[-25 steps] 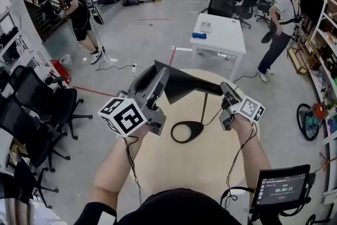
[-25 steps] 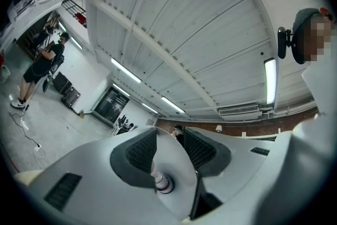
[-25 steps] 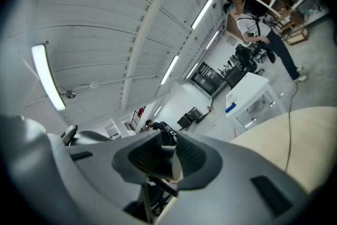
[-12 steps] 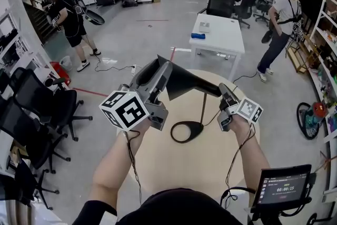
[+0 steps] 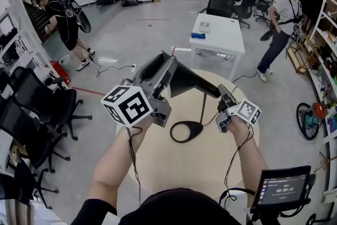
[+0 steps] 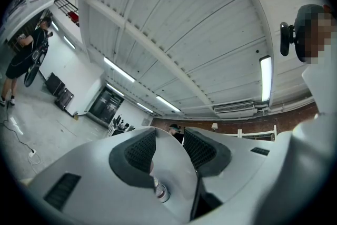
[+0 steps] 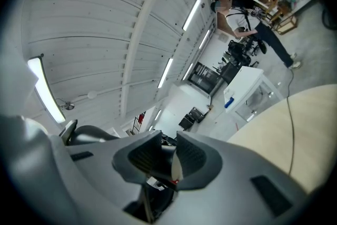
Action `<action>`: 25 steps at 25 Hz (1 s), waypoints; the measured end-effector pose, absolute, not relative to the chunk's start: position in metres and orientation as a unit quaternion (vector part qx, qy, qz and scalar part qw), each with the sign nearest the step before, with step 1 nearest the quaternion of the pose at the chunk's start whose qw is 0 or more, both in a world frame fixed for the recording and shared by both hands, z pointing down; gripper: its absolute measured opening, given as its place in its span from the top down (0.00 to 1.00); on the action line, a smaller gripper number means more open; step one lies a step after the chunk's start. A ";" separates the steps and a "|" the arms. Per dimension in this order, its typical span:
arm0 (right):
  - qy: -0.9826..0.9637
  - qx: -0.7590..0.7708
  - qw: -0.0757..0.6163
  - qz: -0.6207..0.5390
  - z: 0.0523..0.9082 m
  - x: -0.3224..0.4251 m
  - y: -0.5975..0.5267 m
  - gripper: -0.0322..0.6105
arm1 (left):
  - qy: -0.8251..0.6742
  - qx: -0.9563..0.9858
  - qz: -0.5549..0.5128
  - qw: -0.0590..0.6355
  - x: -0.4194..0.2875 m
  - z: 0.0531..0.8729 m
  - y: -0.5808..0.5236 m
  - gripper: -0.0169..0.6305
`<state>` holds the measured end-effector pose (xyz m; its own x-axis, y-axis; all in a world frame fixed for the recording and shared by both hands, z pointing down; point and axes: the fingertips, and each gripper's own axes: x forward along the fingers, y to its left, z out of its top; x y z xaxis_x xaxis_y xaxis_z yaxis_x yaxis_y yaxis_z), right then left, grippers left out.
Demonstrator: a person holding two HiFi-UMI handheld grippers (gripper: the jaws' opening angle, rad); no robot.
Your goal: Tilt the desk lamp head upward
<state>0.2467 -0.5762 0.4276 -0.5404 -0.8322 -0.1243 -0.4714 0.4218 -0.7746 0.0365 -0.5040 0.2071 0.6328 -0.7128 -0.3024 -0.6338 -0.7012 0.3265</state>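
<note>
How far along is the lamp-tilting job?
Done: the lamp head already slants upward at its free end. In hand: the right gripper clamps the lamp neck while the left gripper, jaws shut, is at the head. Left: perhaps more tilt, then letting go.

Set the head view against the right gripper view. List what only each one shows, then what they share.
Head view only: the loop base and stem of the desk lamp, the left hand-held gripper clamped on the lamp head, a small screen, office chairs.
Right gripper view only: the ceiling light strips and, close up, the right hand-held gripper closed on a dark part of the lamp.
Both: the round beige table, the white desk with a blue item, a standing person.
</note>
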 end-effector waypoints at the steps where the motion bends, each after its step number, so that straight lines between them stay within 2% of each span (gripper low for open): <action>1: 0.802 -0.405 0.258 -0.355 0.429 0.247 -0.576 0.81 | -0.373 0.899 -0.208 0.095 0.039 0.206 -0.504 0.72; 15: 0.786 -0.394 0.291 -0.377 0.433 0.245 -0.575 0.81 | -0.381 0.896 -0.211 0.090 0.050 0.195 -0.511 0.72; 25: 0.795 -0.396 0.273 -0.370 0.435 0.247 -0.572 0.81 | -0.378 0.897 -0.209 0.091 0.050 0.201 -0.510 0.72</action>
